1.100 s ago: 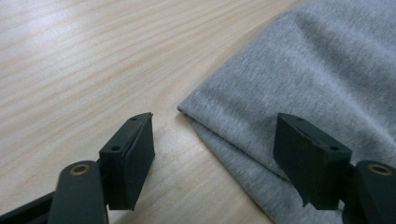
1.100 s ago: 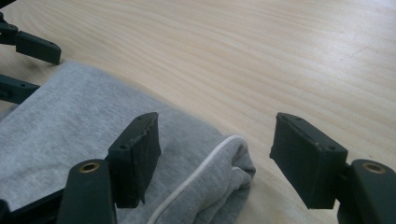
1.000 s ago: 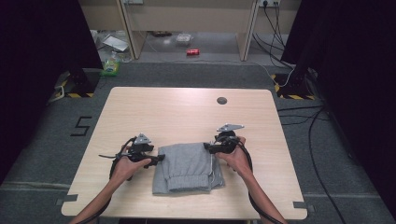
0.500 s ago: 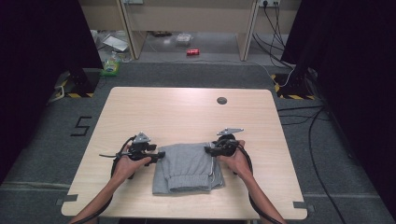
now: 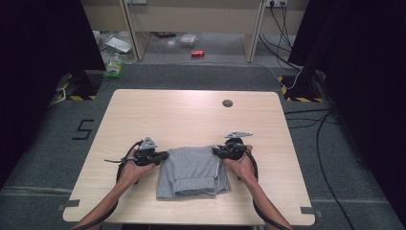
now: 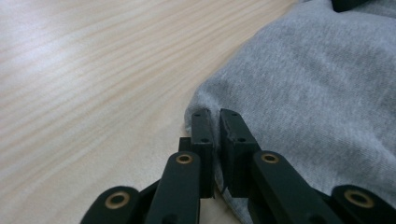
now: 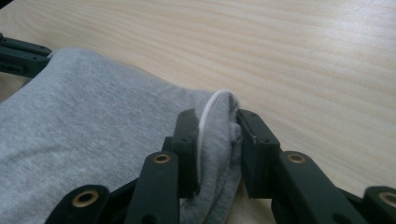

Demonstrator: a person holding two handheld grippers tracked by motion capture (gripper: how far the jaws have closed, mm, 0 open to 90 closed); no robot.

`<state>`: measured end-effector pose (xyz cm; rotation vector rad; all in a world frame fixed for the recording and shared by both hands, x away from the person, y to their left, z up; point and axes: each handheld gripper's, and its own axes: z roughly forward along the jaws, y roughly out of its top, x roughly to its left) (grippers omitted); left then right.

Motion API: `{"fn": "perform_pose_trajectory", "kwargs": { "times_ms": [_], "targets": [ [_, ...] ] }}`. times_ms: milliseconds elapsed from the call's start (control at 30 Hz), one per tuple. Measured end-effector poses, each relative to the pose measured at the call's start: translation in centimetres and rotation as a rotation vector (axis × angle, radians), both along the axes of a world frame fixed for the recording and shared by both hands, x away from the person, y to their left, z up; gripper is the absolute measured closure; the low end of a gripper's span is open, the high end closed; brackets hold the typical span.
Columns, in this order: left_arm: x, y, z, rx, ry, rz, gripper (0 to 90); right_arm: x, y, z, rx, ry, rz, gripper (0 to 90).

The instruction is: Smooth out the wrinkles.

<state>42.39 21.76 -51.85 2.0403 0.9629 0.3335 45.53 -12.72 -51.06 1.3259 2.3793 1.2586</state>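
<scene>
Even overhead light; dark surroundings; close views soft.

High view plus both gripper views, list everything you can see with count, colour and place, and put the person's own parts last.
Garment: one, grey, folded, near edge of the table between the two grippers.
Table: one, light wood, centre of the high view.
Round cap: one, dark, far right part of the tabletop.
Can: one, red, on the floor beyond the table.
Green packet: one, on the floor at far left.
Cables: several, black, on the floor at right.
Left gripper: one, black, jaws just closed onto the garment's left corner.
Right gripper: one, black, jaws just closing on a bunched fold of the right corner.
Forearms: two, bare, entering from the bottom.
</scene>
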Motion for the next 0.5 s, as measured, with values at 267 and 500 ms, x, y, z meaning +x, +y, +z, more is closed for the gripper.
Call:
{"fn": "perform_pose_trajectory", "kwargs": {
  "times_ms": [267, 500],
  "targets": [
    [2.5, -0.6, 0.1, 0.011, 0.004, 0.033, 84.8, 2.1, 0.0, 0.2, 0.006, -0.007, -0.047, 72.0],
    [5.3, -0.6, 0.4, 0.028, 0.011, 0.059, 84.4, 5.3, 0.3, 0.3, 0.004, 0.000, -0.085, 71.9]
  ]
}}
